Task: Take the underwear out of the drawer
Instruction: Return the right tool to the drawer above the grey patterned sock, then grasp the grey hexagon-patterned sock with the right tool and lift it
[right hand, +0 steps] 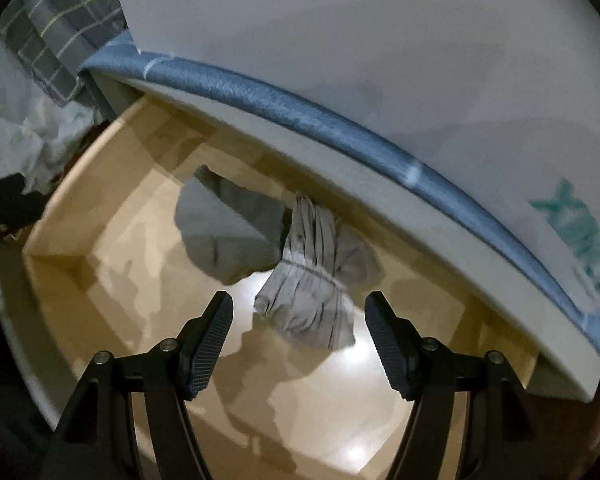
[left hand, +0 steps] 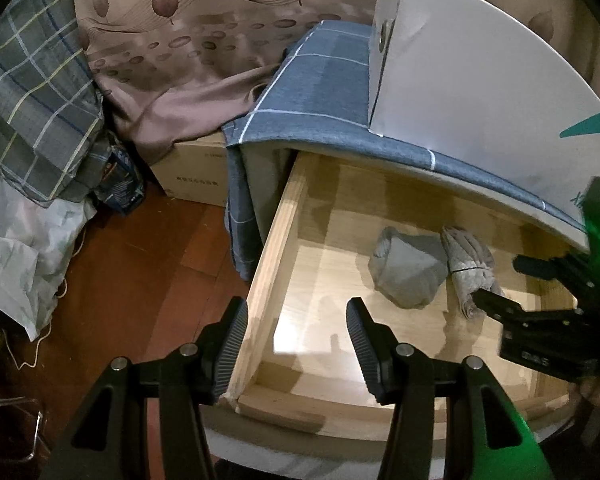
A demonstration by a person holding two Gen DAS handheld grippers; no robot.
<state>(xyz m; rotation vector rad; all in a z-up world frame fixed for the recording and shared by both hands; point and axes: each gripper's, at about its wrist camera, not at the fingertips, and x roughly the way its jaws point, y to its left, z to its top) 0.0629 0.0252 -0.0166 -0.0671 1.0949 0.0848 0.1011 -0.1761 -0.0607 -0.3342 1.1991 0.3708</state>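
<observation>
Inside open drawer (right hand: 52,240), striped underwear (right hand: 312,280), right claw (right hand: 300,344) spread

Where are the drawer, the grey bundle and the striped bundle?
drawer (left hand: 278,240): left wrist view, its left side wall.
grey bundle (left hand: 410,270): left wrist view, its middle.
striped bundle (right hand: 312,280): right wrist view, its tied waist.

The left claw (left hand: 298,320) points steeply downward, its two ribbed fingers (left hand: 362,336) spread apart with nothing between them. The right claw (right hand: 298,316) also tips steeply down, its fingers (right hand: 210,340) parted and gripping nothing. Seen from the left wrist, the right claw (left hand: 496,284) sits off to the right, slightly ahead.
</observation>
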